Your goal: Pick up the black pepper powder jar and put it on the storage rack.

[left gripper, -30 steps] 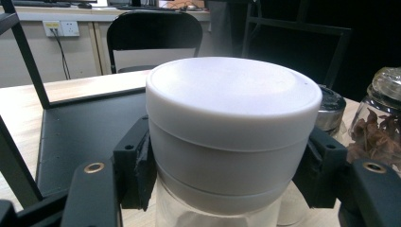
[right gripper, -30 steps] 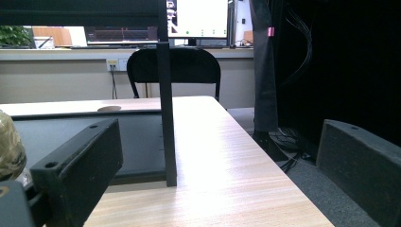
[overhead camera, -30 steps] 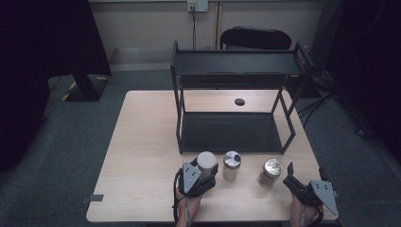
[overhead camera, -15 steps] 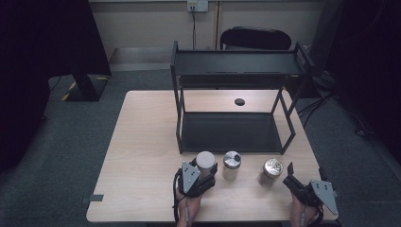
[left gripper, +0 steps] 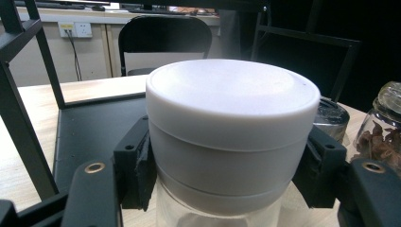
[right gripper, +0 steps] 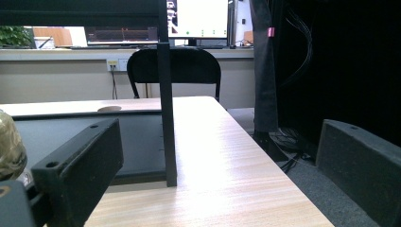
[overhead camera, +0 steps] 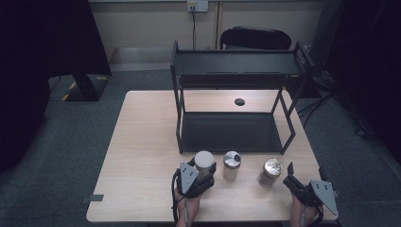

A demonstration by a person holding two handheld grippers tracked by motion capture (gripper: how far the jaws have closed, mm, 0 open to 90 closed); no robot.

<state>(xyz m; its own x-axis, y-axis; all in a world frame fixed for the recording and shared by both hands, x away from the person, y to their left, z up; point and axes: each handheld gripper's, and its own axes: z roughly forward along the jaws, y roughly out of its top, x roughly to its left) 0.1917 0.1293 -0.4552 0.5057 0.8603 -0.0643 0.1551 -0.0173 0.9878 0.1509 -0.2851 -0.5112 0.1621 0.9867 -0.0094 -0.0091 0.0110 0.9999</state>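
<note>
We hold the white-lidded jar [left gripper: 231, 137] with our left gripper [overhead camera: 196, 176]; its jaws press on both sides just under the lid, so the jar stands upright at the near table [overhead camera: 142, 142] edge, in front of the black shelf rack [overhead camera: 234, 71]. Our right gripper [overhead camera: 302, 185] rests with jaws apart and empty, just beside the jar of brown pieces [overhead camera: 270, 171], probably ready for it. A silver-capped jar [overhead camera: 231, 164] stands between the two.

Upright white-lidded clear jar [left gripper: 231, 142]
</note>
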